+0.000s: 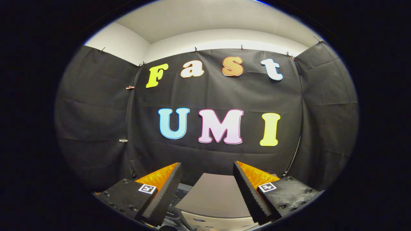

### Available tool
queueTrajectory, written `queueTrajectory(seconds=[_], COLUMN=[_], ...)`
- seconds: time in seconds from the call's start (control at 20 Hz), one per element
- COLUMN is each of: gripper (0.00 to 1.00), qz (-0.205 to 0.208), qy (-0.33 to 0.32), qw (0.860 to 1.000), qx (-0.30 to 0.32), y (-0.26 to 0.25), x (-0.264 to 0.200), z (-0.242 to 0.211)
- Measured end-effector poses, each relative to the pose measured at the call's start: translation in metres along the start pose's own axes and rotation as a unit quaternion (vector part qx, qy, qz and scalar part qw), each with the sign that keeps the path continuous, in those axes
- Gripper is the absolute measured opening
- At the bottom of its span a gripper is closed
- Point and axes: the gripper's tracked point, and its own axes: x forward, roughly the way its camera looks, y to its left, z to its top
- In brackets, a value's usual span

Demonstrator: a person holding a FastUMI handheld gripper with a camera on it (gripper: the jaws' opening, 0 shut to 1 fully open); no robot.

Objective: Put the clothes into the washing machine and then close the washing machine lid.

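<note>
The gripper [207, 189] is held high with its fingers spread wide and nothing between them, aimed level at the booth's back wall. The washing machine [213, 200] lies below and just ahead, seen through the gap between the fingers, its grey lid [214, 194] apparently down. The clothes cannot be made out, so the coming move probably calls for tipping the gripper downward.

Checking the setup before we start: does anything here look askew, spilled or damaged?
Nothing stands out. The tongs are open with nothing between them, above the washing machine, whose grey lid looks intact and clean.
</note>
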Motion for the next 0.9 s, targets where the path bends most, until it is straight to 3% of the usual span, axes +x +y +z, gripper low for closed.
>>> queueTrajectory(seconds=[0.9], gripper=[0.99], qz=[-0.014], qy=[0.002], qw=[1.000], qx=[0.000], y=[-0.023], x=[-0.021], z=[-0.008])
